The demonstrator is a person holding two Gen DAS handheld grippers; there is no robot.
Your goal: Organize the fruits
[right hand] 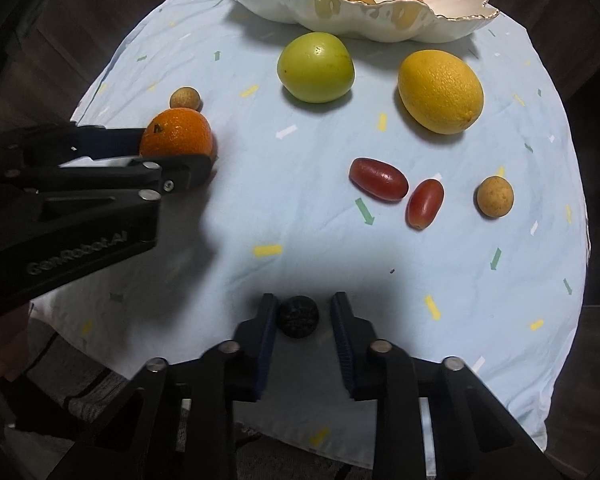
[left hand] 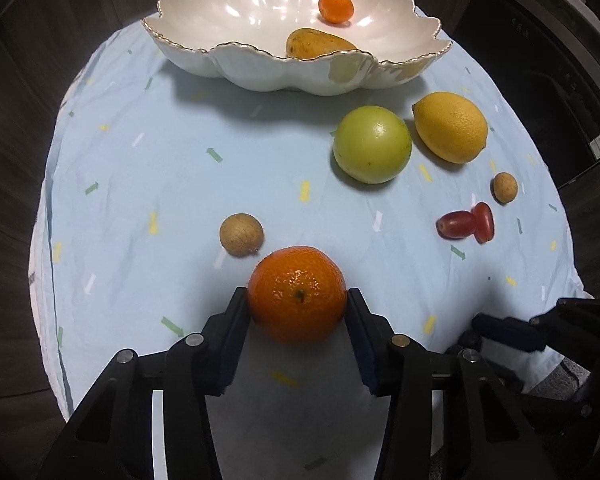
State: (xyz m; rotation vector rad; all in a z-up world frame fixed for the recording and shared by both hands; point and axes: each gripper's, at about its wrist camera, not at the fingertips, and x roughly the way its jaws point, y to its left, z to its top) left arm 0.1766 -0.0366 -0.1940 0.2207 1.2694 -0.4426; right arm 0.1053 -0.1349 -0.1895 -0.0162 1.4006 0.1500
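My left gripper point(left hand: 297, 300) is shut on a large orange point(left hand: 297, 294), pads touching both its sides; it also shows in the right wrist view point(right hand: 177, 136). My right gripper point(right hand: 302, 312) is open around a small dark round fruit point(right hand: 299, 316); the left pad is close to it, the right pad stands apart. A white scalloped bowl point(left hand: 260, 68) at the far side holds a small orange point(left hand: 335, 7) and a yellow mango point(left hand: 316, 43). A green apple point(left hand: 372, 144), a lemon point(left hand: 451, 127), two red grapes point(left hand: 466, 224) and two brown longans point(left hand: 241, 235) point(left hand: 505, 187) lie on the cloth.
A light blue patterned cloth point(left hand: 180, 168) covers a round table; its edges drop off all round to a dark floor. The right gripper shows at the lower right of the left wrist view point(left hand: 540, 332).
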